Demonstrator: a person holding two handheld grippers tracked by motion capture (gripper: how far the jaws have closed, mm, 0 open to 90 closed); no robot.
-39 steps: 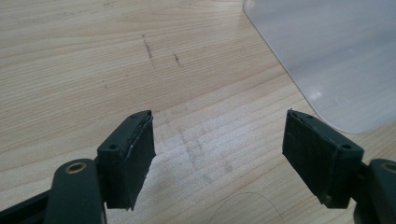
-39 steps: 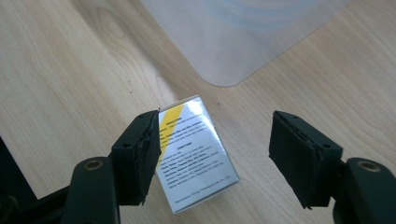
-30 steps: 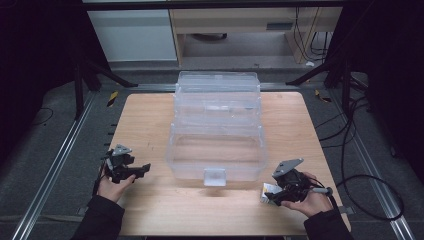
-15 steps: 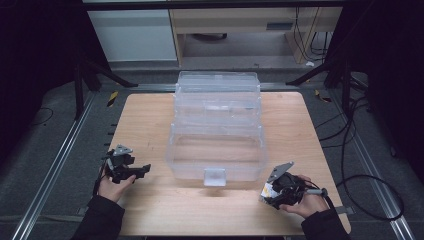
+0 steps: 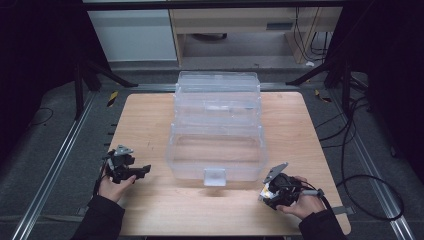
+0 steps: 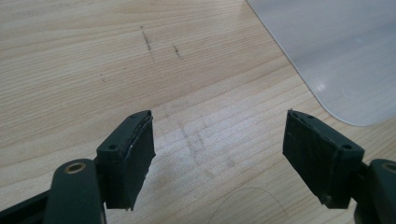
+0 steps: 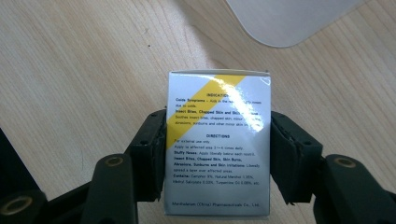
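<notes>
The right tool (image 7: 217, 154) has its jaws closing in on a small medicine box (image 7: 217, 144), white with a yellow diagonal stripe and printed directions; they have just been narrowing, and in the right gripper view both pads sit against the box's sides, so I read it as clamped on the box. In the high view that tool (image 5: 274, 189) sits low over the near right part of the wooden surface (image 5: 150, 120), just in front of the clear plastic storage box (image 5: 216, 130), whose stepped open trays stand in the middle of the surface. The box looks to lie flat on the wood, or barely off it; I cannot tell which.

The left tool (image 6: 219, 158) is released, jaws wide apart with only bare wood between them, and rests near the left front corner of the clear box (image 6: 336, 56) without touching it; in the high view it (image 5: 131, 171) lies in the person's hand.

Risks from here, as I judge them: the carton is thin card, so a harder squeeze could crush its walls. The pads grip it around the lower half, so the free upper end could pivot or slip when lifted. The clear box's front wall and latch tab (image 5: 215, 176) are close by; a low carry could knock the carton against the rim
</notes>
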